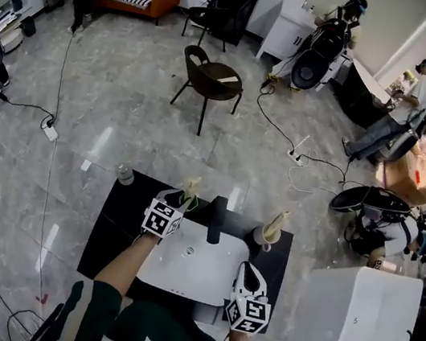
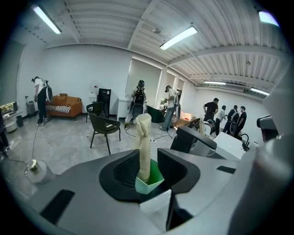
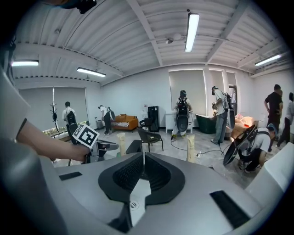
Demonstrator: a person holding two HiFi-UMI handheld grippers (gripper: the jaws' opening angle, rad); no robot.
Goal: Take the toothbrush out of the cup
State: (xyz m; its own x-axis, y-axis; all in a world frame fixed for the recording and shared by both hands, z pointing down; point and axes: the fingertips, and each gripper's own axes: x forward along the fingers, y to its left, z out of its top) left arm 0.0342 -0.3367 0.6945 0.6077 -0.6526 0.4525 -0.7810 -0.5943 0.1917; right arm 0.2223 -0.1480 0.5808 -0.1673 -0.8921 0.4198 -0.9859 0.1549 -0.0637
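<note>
A beige toothbrush (image 2: 144, 147) stands upright in a green cup (image 2: 149, 184) at the back of the black table, left of the tap. My left gripper (image 2: 148, 160) is open with the brush between its jaws. The left pad is close to the handle and a gap shows on the right. In the head view the left gripper (image 1: 182, 204) reaches the cup (image 1: 188, 202) from the near side. A second beige brush (image 1: 275, 224) stands in a pale cup (image 1: 263, 237) at the right. My right gripper (image 1: 248, 271) is shut and empty, over the basin's right front edge (image 3: 143, 167).
A white basin (image 1: 192, 264) fills the middle of the black table (image 1: 113, 230), with a black tap (image 1: 216, 219) at its back. A small clear bottle (image 1: 124, 174) stands at the table's far left corner. A white cabinet (image 1: 355, 313) is at the right. Chairs, cables and people are further off on the floor.
</note>
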